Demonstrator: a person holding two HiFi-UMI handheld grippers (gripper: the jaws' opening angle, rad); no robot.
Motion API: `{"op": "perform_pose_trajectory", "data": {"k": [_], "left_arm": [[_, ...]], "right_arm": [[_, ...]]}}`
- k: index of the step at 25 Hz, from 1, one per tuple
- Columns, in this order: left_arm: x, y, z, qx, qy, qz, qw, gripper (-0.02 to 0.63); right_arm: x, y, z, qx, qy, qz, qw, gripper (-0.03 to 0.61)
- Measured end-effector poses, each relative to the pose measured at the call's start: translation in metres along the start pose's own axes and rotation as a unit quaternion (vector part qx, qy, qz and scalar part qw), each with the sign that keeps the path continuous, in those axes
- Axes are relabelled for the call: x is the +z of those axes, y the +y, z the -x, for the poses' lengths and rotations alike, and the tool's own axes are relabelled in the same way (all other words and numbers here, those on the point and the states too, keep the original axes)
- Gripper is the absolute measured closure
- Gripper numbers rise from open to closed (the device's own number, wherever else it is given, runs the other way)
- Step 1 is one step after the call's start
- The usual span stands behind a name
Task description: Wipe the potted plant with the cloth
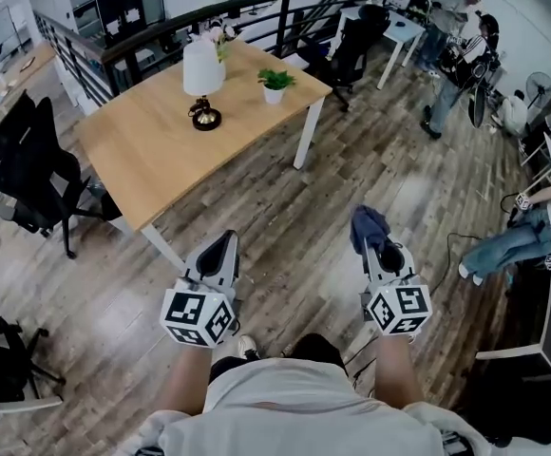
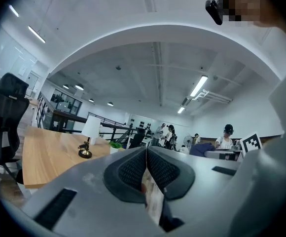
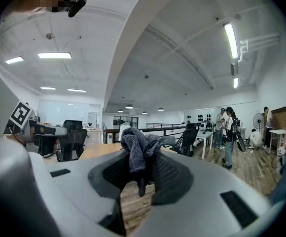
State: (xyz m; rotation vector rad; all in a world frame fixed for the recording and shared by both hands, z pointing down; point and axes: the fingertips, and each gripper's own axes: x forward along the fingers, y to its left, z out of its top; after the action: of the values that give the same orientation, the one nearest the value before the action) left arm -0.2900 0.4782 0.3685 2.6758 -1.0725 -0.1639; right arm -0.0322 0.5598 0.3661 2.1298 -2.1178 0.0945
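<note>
Starting nearest, the left tongs [image 1: 223, 245] are seen pressed fully together with nothing between them, while the right tongs [image 1: 372, 247] are clamped on the bunched dark cloth [image 1: 368, 224]. Farther off, the potted plant [image 1: 275, 84] is found upright near the far corner of the tabletop [image 1: 152, 145], well apart from both. No wiping is judged done yet; the approach and the wipe itself are left

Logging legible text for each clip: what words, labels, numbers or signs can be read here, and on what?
No words or numbers can be read in any view.
Left gripper, right gripper: square black-and-white marker patterns only, no letters.
</note>
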Motion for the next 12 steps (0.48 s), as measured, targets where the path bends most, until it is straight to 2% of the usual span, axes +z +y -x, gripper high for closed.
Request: {"op": "perform_pose_trajectory", "data": {"k": [8, 12], "left_arm": [[0.01, 0.029, -0.044, -0.01, 0.002, 0.001, 0.9999, 0.597], [0.017, 0.043, -0.082, 0.002, 0.001, -0.003, 1.0, 0.597]], "right_arm": [[0.003, -0.01, -0.059, 0.007, 0.0, -0.014, 1.0, 0.43], [0.01, -0.026, -0.104, 0.027, -0.009, -0.018, 0.999, 0.43]]}}
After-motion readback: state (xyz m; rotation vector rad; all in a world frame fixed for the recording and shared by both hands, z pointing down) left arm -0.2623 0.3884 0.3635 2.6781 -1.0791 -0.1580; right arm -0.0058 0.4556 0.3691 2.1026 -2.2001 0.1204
